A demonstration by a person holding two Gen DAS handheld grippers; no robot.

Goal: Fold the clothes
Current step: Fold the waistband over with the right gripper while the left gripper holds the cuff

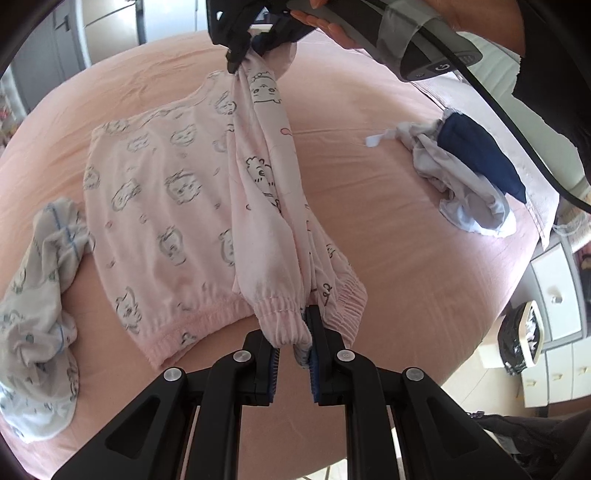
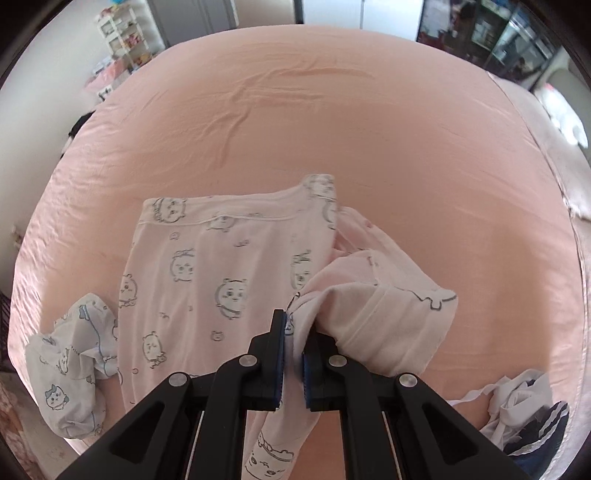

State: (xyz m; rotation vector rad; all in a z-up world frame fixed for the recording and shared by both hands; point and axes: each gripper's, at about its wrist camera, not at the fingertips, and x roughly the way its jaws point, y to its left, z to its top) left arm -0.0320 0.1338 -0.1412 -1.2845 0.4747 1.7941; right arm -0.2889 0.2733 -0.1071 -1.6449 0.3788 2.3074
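A pair of pale pink pyjama trousers (image 1: pixel 162 206), printed with little cartoon animal faces, is lying spread on the bed (image 1: pixel 388 229), which is wearing a peach-pink sheet. One leg is resting flat on the sheet; the other leg is being held up off it, stretched in a long strip between the two grippers.

The left gripper (image 1: pixel 293 347) is pinching the gathered cuff of that raised leg, its jaws closed narrow on the elastic hem, with the cloth bunching out beside the blue pads. The right gripper (image 2: pixel 294 354) is clamping the upper part of the same leg near the waistband, jaws likewise nearly together with a fold of pink fabric squeezed between them. From the left wrist view the right gripper (image 1: pixel 242 55) is showing at the top, cloth hanging down from its black fingers, and a hand (image 1: pixel 332 26) is wrapping around its grey handle.

A crumpled white garment with blue print (image 1: pixel 40 280) is sitting just beside the flat leg, touching its edge. Well apart on the other side of the bed, a heap of grey-white and navy clothes (image 1: pixel 469 173) is lying near the mattress edge. White drawers (image 1: pixel 557 295) are standing beyond that edge.
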